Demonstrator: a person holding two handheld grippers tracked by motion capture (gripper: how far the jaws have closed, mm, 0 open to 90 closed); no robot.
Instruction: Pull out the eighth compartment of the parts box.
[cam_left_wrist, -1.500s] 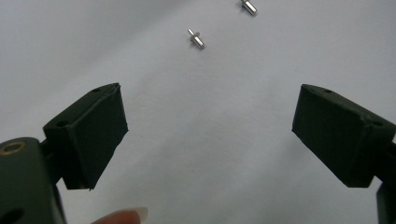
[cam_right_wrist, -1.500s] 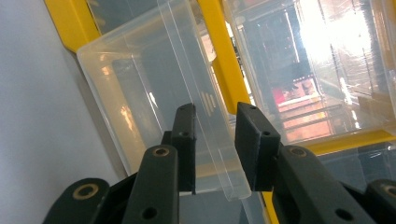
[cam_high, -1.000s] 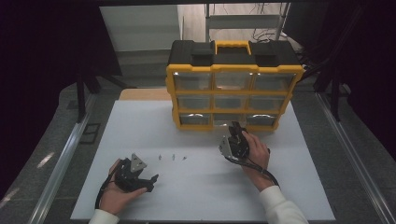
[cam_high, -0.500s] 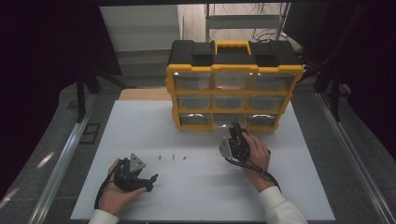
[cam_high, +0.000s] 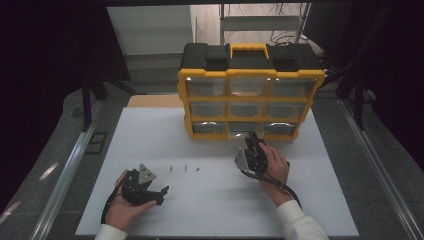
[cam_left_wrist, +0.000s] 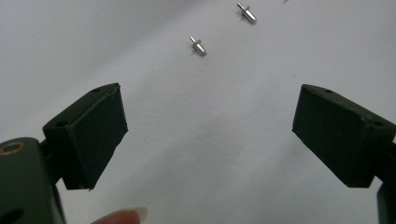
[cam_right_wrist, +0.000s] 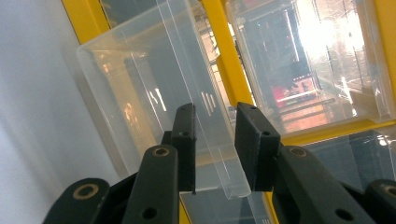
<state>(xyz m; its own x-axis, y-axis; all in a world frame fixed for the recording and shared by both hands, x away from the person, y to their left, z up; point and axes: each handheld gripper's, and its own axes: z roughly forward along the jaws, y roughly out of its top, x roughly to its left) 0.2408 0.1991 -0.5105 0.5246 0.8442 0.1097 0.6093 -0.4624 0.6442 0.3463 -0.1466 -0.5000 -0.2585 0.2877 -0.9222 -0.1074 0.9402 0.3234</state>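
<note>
Black rubber pads of my left claw (cam_left_wrist: 210, 135) stand wide apart over the white worktop (cam_high: 210, 210), with nothing between them; a fingertip of my own hand shows at the bottom edge of the left gripper view. Just beyond the pads lie small silver metal pins (cam_left_wrist: 198, 46), loose on the white surface and well clear of both jaws. From the high view, my left claw (cam_high: 159, 195) rests low near my side of the worktop, held in my left hand (cam_high: 122, 210), and the pins (cam_high: 185, 169) form a short row a little ahead of it.

Farther along, my right claw (cam_right_wrist: 214, 140) is narrowed around the front lip of a clear plastic drawer (cam_right_wrist: 140, 93), one pad on each side of the thin wall. I cannot tell whether the pads truly press it. The drawer stands pulled partly out, tilted, from the bottom row of the yellow and black plastic organiser cabinet (cam_right_wrist: 224, 60). Seen from above, my right claw (cam_high: 252, 140) sits right at the foot of that cabinet (cam_high: 250, 75), at its lower middle drawer (cam_high: 243, 129). The cabinet stands at the far side of the worktop, its yellow carry handle (cam_high: 248, 49) on top.
</note>
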